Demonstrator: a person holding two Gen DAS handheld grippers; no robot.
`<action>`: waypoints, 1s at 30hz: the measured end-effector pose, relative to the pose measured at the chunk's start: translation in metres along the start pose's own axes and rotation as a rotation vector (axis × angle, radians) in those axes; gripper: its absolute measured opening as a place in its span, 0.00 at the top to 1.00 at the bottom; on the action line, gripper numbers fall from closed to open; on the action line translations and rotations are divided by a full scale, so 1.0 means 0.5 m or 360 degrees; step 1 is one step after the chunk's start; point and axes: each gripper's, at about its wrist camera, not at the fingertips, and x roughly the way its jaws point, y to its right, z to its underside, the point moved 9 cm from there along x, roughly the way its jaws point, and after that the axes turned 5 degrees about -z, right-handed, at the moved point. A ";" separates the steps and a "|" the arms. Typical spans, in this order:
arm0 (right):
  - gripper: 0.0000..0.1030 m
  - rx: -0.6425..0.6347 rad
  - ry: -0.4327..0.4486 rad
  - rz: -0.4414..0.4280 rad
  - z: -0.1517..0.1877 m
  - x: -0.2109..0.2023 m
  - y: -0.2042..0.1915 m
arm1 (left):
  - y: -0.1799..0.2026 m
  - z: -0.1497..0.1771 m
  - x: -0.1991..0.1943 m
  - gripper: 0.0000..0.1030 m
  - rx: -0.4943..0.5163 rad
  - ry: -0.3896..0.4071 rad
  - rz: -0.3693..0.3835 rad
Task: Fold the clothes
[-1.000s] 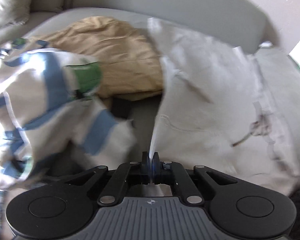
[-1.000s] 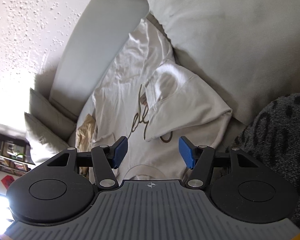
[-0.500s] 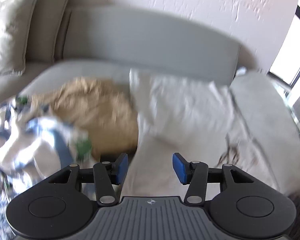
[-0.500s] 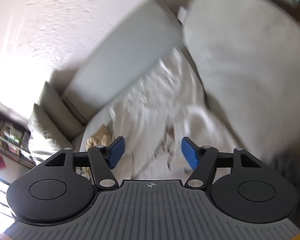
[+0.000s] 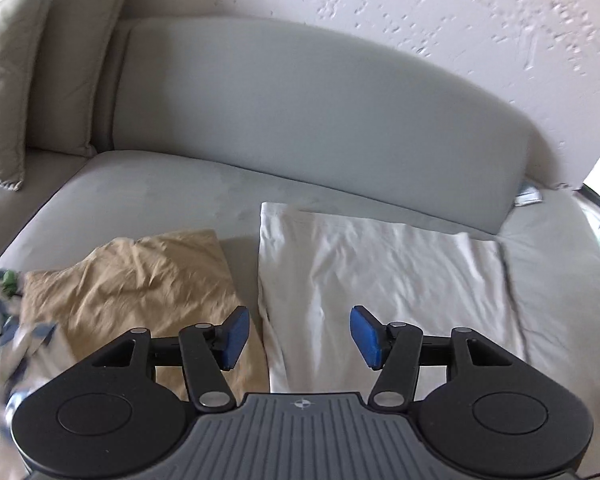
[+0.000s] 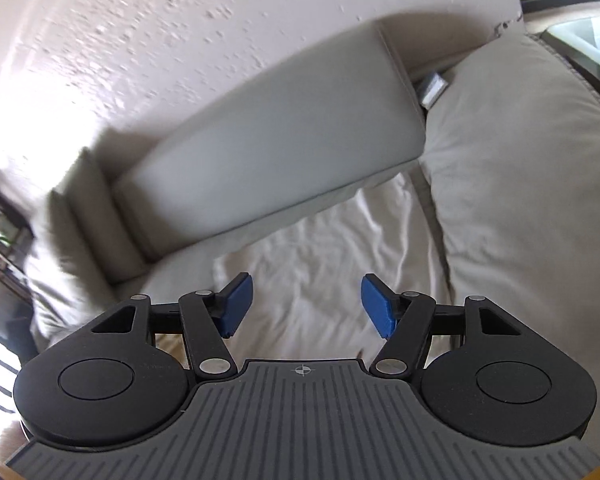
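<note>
- Left gripper [image 5: 296, 334]: jaws spread, holding nothing.
- Right gripper [image 6: 305, 305]: jaws spread, holding nothing.
- White garment [image 5: 380, 272]: just ahead of both grippers, on the sofa seat [image 5: 148, 192]; flat rectangle, lightly wrinkled, edges fairly square.
- Tan garment [image 5: 132, 280]: ahead-left of the left gripper, creased.
- Risk: a low pad could snag the white garment's top layer and spoil the fold.

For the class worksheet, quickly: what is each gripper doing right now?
Left gripper: open, holding nothing.
Right gripper: open, holding nothing.
</note>
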 end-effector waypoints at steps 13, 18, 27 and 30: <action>0.44 0.0046 -0.0056 0.0277 -0.135 0.417 0.249 | -0.017 -0.100 0.351 0.47 -0.0105 -0.0067 0.0020; 0.44 0.0197 -0.0015 0.0287 -0.172 0.506 0.316 | -0.031 -0.112 0.427 0.48 -0.0249 -0.0122 0.0091; 0.58 0.0270 -0.0016 0.0051 -0.169 0.534 0.373 | -0.040 -0.102 0.455 0.37 -0.0282 -0.0133 0.0209; 0.59 0.0287 0.0007 0.0004 -0.173 0.540 0.374 | -0.023 -0.108 0.453 0.38 -0.0189 -0.0118 0.0196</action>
